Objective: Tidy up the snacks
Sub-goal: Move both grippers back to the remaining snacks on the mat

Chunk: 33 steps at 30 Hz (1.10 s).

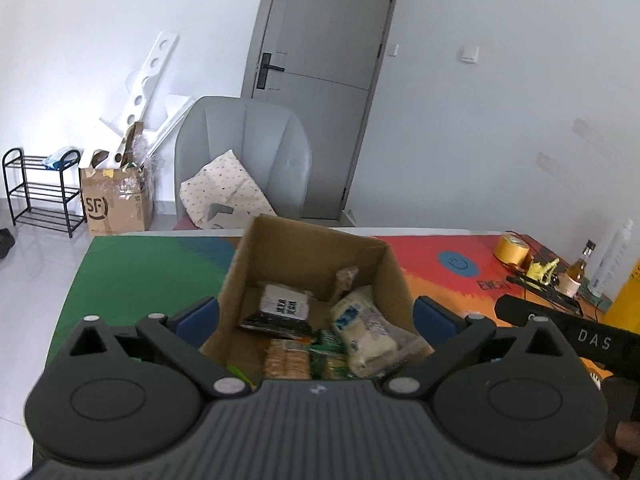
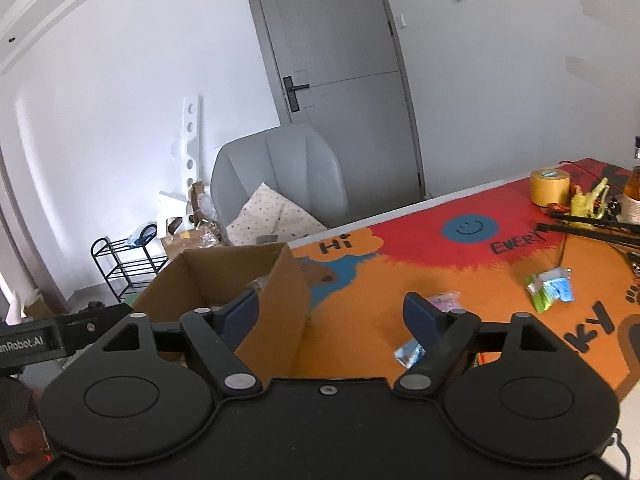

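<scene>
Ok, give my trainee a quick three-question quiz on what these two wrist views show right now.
1. True or false: the left gripper is shut on a snack.
2. How many loose snack packets lie on the mat outside the cardboard box in the right wrist view?
3. Where does the cracker pack lie: A on the mat, B in the box, C on the chair?

Key: 1 false, open and empty. 2 three. 3 B.

"SF" logo is showing on the floor carton (image 1: 116, 204) far left by the rack. Table mat (image 2: 400, 280) is reading "Hi", "EVERY" w/ rest cut off, "KY" near right. "DAS" is showing on right gripper's arm (image 1: 592, 340); "enRobot.AI" on left gripper's arm (image 2: 24, 346).
</scene>
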{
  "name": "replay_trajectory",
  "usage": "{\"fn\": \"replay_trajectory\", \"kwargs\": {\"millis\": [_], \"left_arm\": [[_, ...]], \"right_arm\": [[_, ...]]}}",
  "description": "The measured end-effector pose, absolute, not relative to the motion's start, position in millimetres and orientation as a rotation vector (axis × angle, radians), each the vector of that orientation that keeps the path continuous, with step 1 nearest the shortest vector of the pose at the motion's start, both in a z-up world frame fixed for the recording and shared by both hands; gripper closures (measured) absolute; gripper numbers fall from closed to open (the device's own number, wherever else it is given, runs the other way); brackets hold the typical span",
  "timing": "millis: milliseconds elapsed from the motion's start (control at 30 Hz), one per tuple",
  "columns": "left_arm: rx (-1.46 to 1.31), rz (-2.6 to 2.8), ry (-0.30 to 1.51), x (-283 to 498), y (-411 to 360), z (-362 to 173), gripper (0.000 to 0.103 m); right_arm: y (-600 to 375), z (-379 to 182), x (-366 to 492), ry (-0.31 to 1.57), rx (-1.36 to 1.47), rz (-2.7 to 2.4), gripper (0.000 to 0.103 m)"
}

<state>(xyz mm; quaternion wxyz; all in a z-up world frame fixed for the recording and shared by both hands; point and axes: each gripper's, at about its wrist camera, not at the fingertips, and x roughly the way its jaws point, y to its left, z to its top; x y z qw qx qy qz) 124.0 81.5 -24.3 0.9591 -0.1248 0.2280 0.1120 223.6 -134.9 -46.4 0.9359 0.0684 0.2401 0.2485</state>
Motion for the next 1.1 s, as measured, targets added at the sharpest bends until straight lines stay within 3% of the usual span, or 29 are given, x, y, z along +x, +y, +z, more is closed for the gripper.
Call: {"fn": "replay_trajectory", "kwargs": {"millis": [600,1100], "left_arm": [[-0.182,0.170,0.513,155,2,-19,0.000],[-0.158,0.121,0.546,201,-40,-33,0.001]], "right_arm": [[-216,-58,230,0.499,0.215,0.468,0.012],[-256,-83,258,0.542,0.215,0.431,0.012]]}}
